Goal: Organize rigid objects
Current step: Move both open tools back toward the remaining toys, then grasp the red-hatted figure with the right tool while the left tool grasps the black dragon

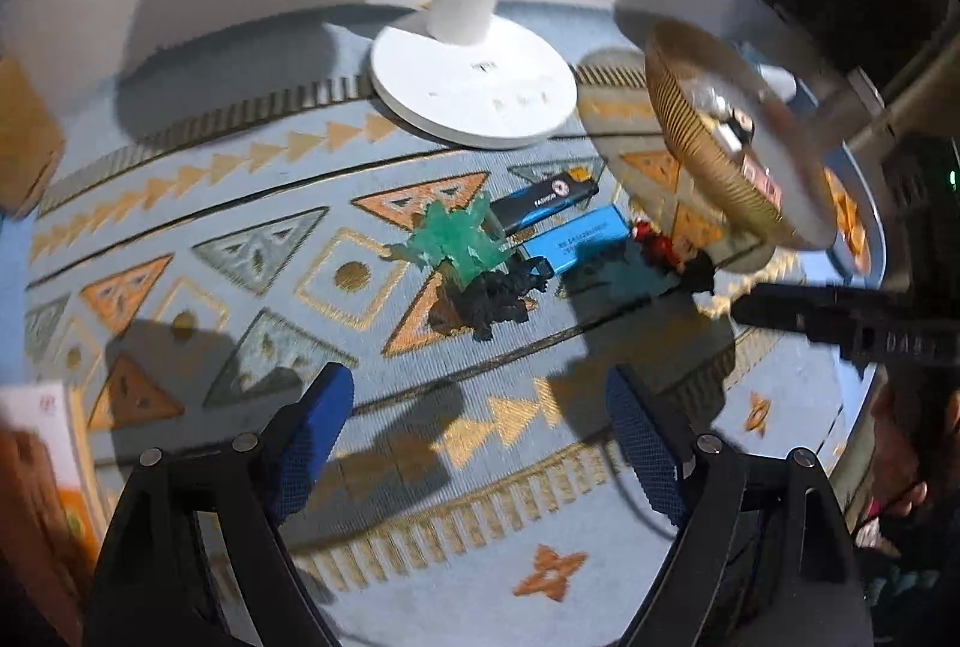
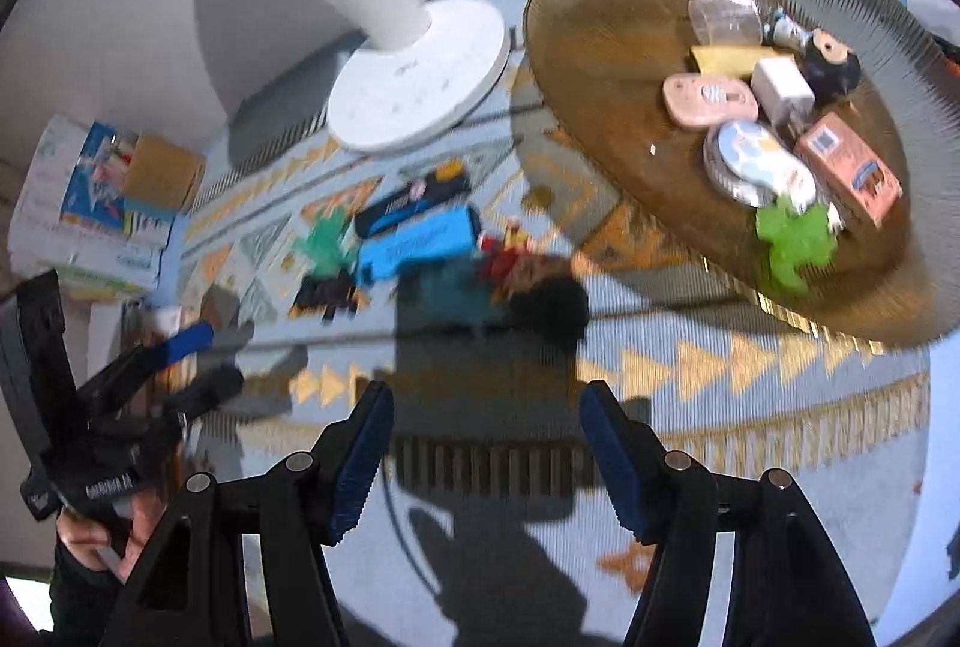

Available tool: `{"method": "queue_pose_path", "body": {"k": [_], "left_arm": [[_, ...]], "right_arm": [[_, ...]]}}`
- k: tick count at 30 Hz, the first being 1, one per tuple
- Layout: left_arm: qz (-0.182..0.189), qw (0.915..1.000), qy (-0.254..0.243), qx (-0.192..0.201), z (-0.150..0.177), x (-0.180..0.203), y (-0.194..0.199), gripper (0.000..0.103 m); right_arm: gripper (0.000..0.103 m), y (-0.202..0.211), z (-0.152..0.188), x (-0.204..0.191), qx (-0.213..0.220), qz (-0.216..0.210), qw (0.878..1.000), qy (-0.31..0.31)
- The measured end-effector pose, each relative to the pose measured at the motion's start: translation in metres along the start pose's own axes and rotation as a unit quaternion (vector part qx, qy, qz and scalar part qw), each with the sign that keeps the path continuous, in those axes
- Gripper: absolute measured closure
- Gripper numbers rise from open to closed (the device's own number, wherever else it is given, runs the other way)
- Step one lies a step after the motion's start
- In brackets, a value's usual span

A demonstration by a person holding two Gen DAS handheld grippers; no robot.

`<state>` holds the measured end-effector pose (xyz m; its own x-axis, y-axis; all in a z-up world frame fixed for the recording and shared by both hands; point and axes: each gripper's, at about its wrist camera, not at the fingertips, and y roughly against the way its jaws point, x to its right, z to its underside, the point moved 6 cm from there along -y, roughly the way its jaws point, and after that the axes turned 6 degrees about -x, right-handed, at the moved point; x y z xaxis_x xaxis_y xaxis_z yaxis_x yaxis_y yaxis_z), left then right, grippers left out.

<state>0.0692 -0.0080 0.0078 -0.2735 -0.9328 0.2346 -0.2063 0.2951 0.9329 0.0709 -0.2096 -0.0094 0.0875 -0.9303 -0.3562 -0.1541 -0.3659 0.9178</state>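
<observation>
On the patterned cloth lie a teal green figure (image 1: 456, 242) (image 2: 324, 242), a black toy (image 1: 501, 296) (image 2: 327, 293), a dark blue-black lighter (image 1: 549, 197) (image 2: 411, 203), a light blue box (image 1: 576, 242) (image 2: 417, 242) and a small red toy (image 1: 657, 242) (image 2: 507, 257). A gold tray (image 2: 600, 47) (image 1: 690, 155) holds several small objects, among them a green figure (image 2: 795, 242). My left gripper (image 1: 480, 437) is open and empty, short of the pile. My right gripper (image 2: 486, 443) is open and empty above the cloth, left of the tray.
A white lamp base (image 1: 474, 92) (image 2: 420, 83) stands behind the pile. Boxes (image 2: 90, 203) sit at the left edge. An orange-white carton (image 1: 42, 479) is at my left. The left gripper shows in the right wrist view (image 2: 180, 353).
</observation>
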Motion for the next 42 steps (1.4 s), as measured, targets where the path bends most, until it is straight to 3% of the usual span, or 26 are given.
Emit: {"method": "queue_pose_path", "body": {"k": [5,9,11,13,14,16,17,18,19,21,26,31,36,38,39,40,42], "left_arm": [[0.016,0.9990,-0.035,-0.022,-0.015,-0.002,-0.022,0.020],[0.018,0.9971,-0.064,-0.036,-0.023,0.001,-0.038,0.021],[0.020,0.9968,-0.068,-0.036,-0.027,0.003,-0.043,0.029],[0.032,0.9962,-0.070,-0.039,-0.029,0.007,-0.046,0.052],[0.037,0.9958,-0.074,-0.040,-0.029,0.008,-0.046,0.055],[0.041,0.9949,-0.081,-0.044,-0.028,0.012,-0.049,0.070],[0.036,0.9950,-0.082,-0.043,-0.027,0.012,-0.051,0.072],[0.032,0.9953,-0.084,-0.037,-0.027,0.012,-0.049,0.084],[0.042,0.9954,-0.080,-0.033,-0.025,0.010,-0.047,0.086],[0.067,0.9958,-0.054,-0.030,-0.021,0.005,-0.042,0.086],[0.085,0.9956,-0.023,-0.031,-0.002,-0.002,-0.033,0.086],[0.093,0.9950,-0.001,-0.037,0.018,-0.005,-0.027,0.086],[0.101,0.9929,-0.012,-0.062,0.027,0.002,-0.029,0.085],[0.083,0.9941,-0.024,-0.065,0.027,0.005,-0.028,0.070],[0.069,0.9951,-0.024,-0.067,0.027,0.004,-0.030,0.052],[0.057,0.9958,-0.024,-0.067,0.026,0.004,-0.030,0.042],[0.050,0.9962,-0.028,-0.065,0.025,0.005,-0.029,0.042]], "right_arm": [[0.040,-0.019,-0.015,0.012,0.026,0.033,0.998,-0.039],[0.040,-0.028,-0.020,0.017,0.030,0.029,0.997,-0.062],[0.040,-0.030,-0.024,0.019,0.030,0.032,0.997,-0.069],[0.041,-0.033,-0.027,0.019,0.028,0.033,0.996,-0.072],[0.050,-0.035,-0.028,0.021,0.025,0.029,0.996,-0.076],[0.051,-0.033,-0.027,0.021,0.027,0.026,0.996,-0.075],[0.051,-0.034,-0.027,0.021,0.028,0.024,0.996,-0.076],[0.056,-0.034,-0.026,0.022,0.028,0.023,0.996,-0.076],[0.060,-0.034,-0.025,0.022,0.027,0.024,0.997,-0.075],[0.060,-0.033,-0.022,0.022,0.025,0.015,0.997,-0.075],[0.061,-0.025,-0.007,0.021,0.019,0.010,0.998,-0.067],[0.061,-0.005,0.019,0.028,0.022,0.039,0.998,-0.051],[0.060,-0.008,0.046,0.034,0.007,0.064,0.997,-0.029],[0.060,-0.014,0.050,0.035,-0.005,0.057,0.998,-0.031],[0.060,-0.016,0.052,0.035,-0.010,0.054,0.998,-0.034],[0.060,-0.018,0.053,0.036,-0.015,0.052,0.998,-0.036],[0.055,-0.019,0.054,0.038,-0.023,0.050,0.998,-0.038]]}}
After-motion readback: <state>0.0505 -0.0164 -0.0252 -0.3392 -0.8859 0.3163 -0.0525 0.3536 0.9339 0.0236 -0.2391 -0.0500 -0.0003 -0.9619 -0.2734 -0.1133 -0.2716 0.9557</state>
